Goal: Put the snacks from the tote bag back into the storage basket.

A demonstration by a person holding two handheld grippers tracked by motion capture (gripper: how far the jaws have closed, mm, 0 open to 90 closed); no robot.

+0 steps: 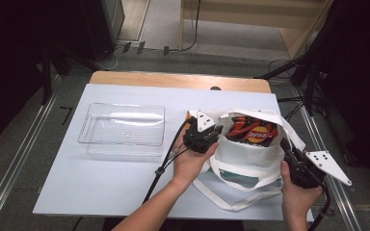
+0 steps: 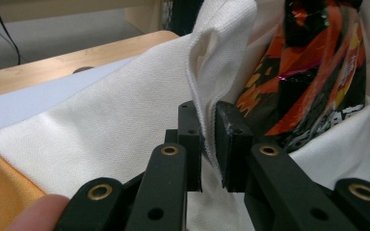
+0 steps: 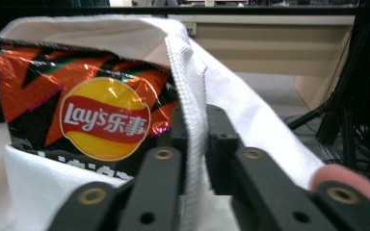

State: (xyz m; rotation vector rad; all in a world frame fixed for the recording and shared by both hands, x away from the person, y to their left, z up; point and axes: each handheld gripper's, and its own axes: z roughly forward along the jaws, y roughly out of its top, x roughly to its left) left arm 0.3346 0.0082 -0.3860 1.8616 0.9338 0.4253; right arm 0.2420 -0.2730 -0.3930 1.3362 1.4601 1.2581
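We judged the work to be at an early stage: the bag of chips (image 1: 250,132) was inside the white tote bag (image 1: 243,154) at the right of the table, and the clear tray (image 1: 123,130) on the left had nothing in it. Our left gripper (image 2: 207,139) was closed on the left rim of the tote bag, our right gripper (image 3: 195,144) on the right rim. The mouth was held wide; the chips lay between them, not yet taken out.

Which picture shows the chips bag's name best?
The right gripper view: the orange-and-black foil chip bag faces it, logo readable. The left gripper view shows its crinkled side; the high view shows it small inside the white cloth tote bag.
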